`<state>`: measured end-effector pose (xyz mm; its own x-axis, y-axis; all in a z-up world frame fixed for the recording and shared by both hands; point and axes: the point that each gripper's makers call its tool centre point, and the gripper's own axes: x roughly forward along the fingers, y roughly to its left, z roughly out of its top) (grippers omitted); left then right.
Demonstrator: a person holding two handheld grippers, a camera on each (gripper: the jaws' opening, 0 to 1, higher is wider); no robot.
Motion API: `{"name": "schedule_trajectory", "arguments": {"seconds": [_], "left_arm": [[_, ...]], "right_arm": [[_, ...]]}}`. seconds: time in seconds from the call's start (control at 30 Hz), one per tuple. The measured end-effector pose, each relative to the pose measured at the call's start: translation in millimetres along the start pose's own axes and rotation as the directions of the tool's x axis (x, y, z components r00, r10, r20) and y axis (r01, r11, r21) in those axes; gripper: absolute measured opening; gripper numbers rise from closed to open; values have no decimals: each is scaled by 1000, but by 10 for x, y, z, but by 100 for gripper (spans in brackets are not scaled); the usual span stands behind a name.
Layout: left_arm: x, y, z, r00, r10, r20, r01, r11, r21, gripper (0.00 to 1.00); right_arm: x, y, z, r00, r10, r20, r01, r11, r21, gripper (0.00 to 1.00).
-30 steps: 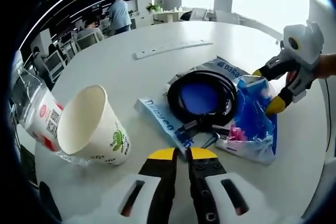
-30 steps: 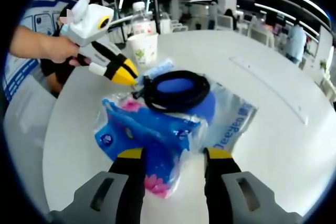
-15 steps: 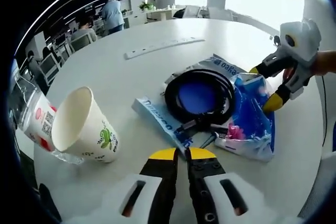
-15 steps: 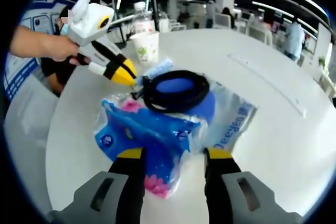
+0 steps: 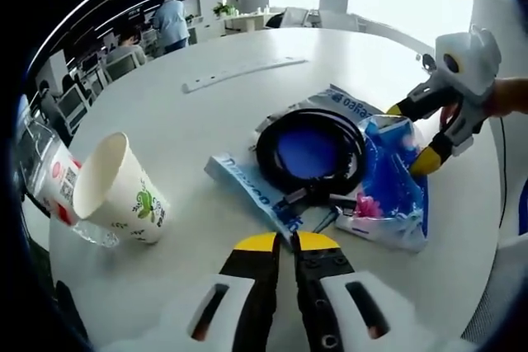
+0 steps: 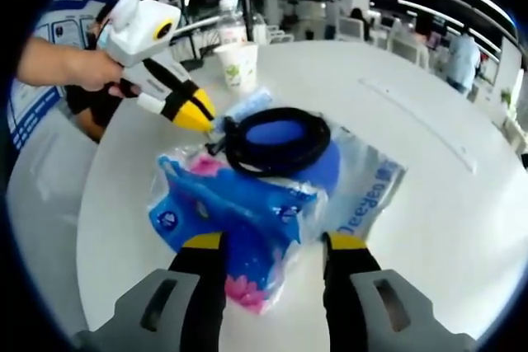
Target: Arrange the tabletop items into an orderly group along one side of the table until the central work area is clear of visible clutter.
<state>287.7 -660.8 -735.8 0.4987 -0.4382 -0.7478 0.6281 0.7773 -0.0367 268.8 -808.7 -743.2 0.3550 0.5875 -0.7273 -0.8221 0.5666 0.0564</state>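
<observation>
- Left gripper: yellow-tipped jaws closed together, gripping nothing, just short of the black cable plug.
- Right gripper: jaws spread wide, nothing clamped, straddling the blue-and-pink plastic packet.
- Coiled black cable: lies on the clear plastic bag with blue lettering; the lettering is only partly legible.
- White paper cup with green print: tilted on the round white table, interior appears empty, beside a clear plastic bottle with red-and-white label.
- White power strip: farther out, well apart.
</observation>
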Motion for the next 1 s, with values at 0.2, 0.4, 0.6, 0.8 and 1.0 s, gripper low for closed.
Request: {"name": "schedule_trajectory", "arguments": {"seconds": [0.2, 0.4, 0.6, 0.8, 1.0], "left_arm": [[-16, -122, -28, 1000, -17, 0, 17, 1000, 7, 5], [-27, -242, -50, 1000, -30, 1, 30, 999, 19, 5], [-42, -370, -68, 999, -48, -1, 48, 998, 32, 5], [-60, -510, -96, 998, -69, -2, 69, 997, 33, 5], [-81, -650, -125, 996, -86, -4, 86, 995, 47, 5]], "right_arm": [[-89, 56, -106, 1000, -5, -5, 5, 1000, 9, 43], [-169, 101, -191, 1000, -12, -7, 12, 1000, 15, 43], [-262, 140, -288, 1000, -16, -20, 17, 1000, 22, 43], [-348, 188, -388, 999, -22, -25, 23, 999, 30, 43], [-435, 235, -482, 999, -27, -36, 28, 999, 37, 43]]}}
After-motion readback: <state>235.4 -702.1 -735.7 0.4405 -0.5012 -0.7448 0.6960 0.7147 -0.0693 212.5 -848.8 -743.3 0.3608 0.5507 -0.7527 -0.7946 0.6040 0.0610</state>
